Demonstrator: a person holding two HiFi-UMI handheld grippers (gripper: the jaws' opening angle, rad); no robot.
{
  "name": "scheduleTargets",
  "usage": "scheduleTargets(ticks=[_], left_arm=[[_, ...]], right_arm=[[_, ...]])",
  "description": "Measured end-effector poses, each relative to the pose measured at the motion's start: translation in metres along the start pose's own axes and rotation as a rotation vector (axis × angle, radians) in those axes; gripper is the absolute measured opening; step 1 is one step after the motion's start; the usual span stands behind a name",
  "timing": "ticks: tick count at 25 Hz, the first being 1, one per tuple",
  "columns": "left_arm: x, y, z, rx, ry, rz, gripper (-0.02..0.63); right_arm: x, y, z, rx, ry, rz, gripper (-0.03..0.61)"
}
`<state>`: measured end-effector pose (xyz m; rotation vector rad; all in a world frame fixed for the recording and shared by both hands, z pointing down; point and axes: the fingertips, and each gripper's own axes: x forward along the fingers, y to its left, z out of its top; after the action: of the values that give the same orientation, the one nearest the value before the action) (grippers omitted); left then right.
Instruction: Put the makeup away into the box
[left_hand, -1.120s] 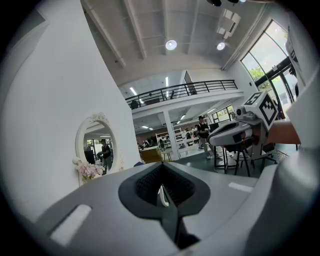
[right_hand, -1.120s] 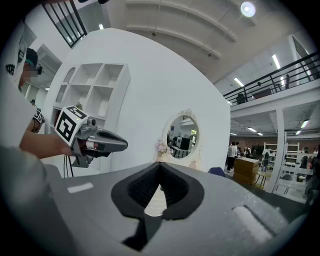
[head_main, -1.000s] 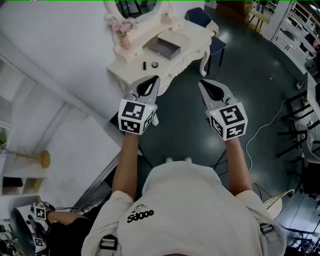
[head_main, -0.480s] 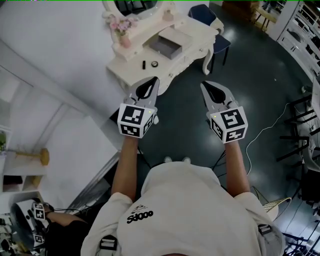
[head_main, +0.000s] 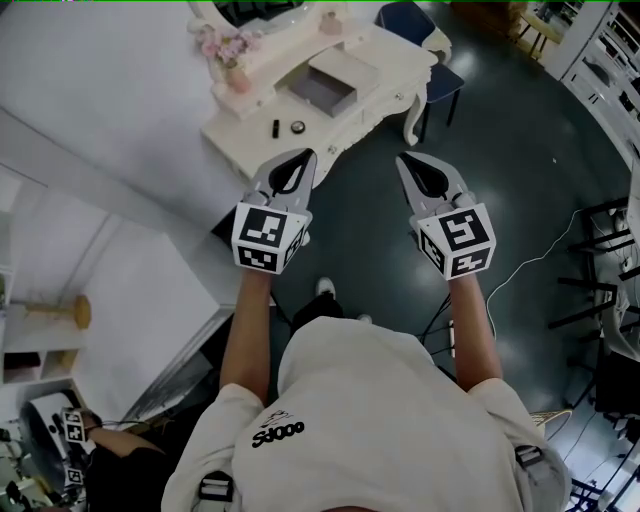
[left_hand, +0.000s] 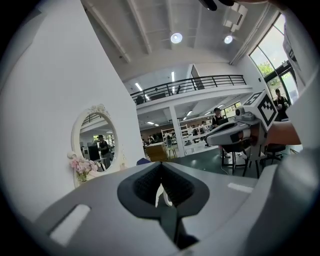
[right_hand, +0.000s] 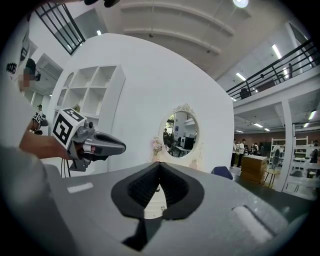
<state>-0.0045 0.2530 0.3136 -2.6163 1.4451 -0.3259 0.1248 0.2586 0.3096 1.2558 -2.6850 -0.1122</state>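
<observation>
The step in hand looks like the approach, and it should go best if one gripper opens before reaching the white carved dressing-table worktop (head_main: 385, 58), well apart at twelve o'clock; on it a small dark makeup tube (head_main: 275, 128) and a small round dark pot (head_main: 298, 126) lie side by side, with the open grey rectangular box (head_main: 322, 92) near them at one o'clock. The left gripper (head_main: 308, 155) and right gripper (head_main: 403, 158) are held out side by side, roughly level, forearms extended; each has its fingers (left_hand: 142, 187) pressed together on nothing.
</observation>
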Motion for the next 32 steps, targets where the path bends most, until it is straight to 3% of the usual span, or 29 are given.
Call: scheduleTargets(ticks=[5, 12, 23, 26, 32], left_arm=[[0.032, 0.015, -0.002, 0.024, 0.012, 0.006, 0.003], [0.109, 0.064, -0.008, 0.07, 0.002, -0.028, 0.038], [0.237, 0.183, -0.005, 0.001, -0.016, -0.046, 0.018], [0.257, 0.207, -0.011, -0.012, -0.021, -0.057, 0.042], [0.286, 0.234, -0.054, 0.038, 0.076, -0.104, 0.051]], right_arm=[[0.026, -0.026, -0.006, 0.06, 0.001, 0.016, 0.002], [0.096, -0.083, -0.007, 0.035, 0.008, -0.018, 0.002], [0.231, -0.17, 0.014, -0.002, 0.039, -0.071, 0.002], [0.262, -0.181, 0.012, 0.007, 0.053, -0.062, 0.002], [0.317, -0.186, -0.005, 0.025, 0.103, -0.028, 0.002]])
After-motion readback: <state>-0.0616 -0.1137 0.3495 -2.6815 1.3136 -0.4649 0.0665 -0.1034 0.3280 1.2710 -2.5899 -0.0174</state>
